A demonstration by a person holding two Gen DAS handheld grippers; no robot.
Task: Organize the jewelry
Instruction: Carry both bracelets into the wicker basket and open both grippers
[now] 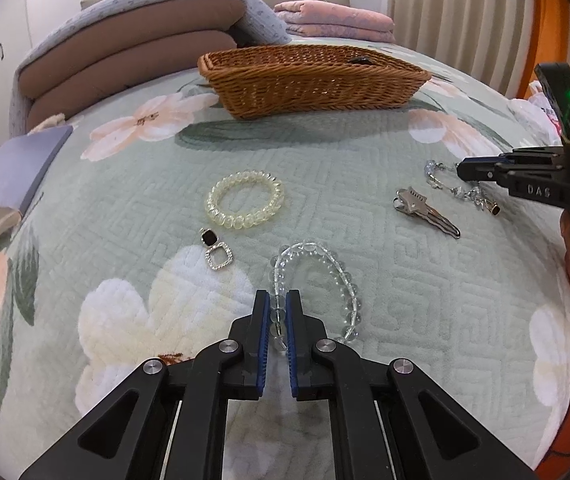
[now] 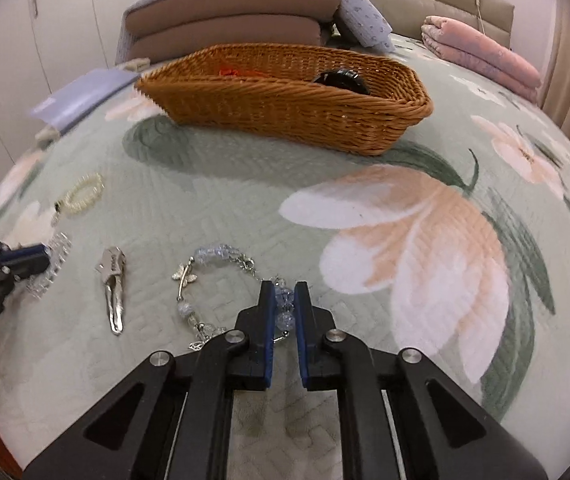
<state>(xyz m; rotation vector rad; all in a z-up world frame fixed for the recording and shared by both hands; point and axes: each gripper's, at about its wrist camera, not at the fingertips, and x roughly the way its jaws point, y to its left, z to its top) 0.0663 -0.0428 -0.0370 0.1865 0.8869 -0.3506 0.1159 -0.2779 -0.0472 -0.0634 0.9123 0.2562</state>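
Quilted floral bedspread: left tongs pinch clear bracelet; right tongs, lettered "DAS", clamp blue-bead bracelet.

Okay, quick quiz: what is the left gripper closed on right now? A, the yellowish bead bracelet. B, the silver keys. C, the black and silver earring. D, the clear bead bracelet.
D: the left gripper has its blue pads pinched on the beads of the clear bead bracelet, while the yellowish bracelet, keys and earring lie untouched on the quilt.
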